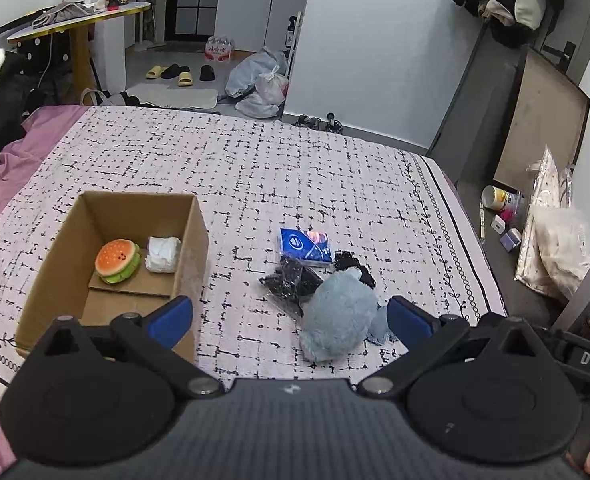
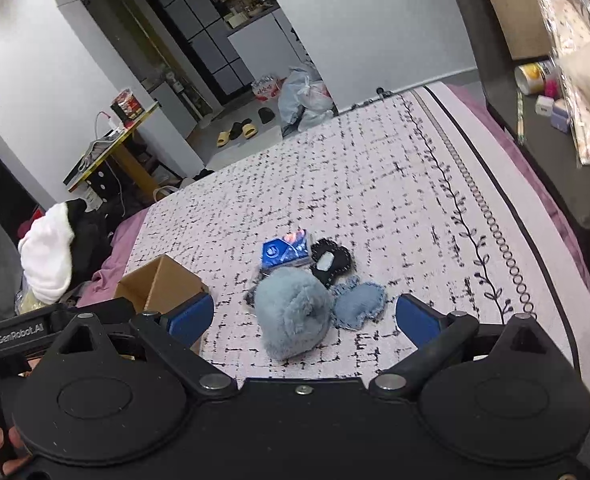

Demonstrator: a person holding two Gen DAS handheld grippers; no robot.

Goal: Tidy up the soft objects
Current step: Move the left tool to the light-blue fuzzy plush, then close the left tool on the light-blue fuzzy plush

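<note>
Both grippers are spread wide and hold nothing: the left gripper [image 1: 290, 318] and the right gripper [image 2: 305, 314] hang above the bed cover, near the blue plush [image 2: 293, 314]. This plush lies well to the right of the cardboard box [image 1: 191, 248], which already holds a burger toy [image 1: 118, 261] and a white bundle [image 1: 163, 254]. Its fur may slip from the pads, or a finger could catch the denim heart [image 2: 359, 305] touching it. What the black pieces [image 1: 295, 280] behind the plush are, I cannot make out.
</note>
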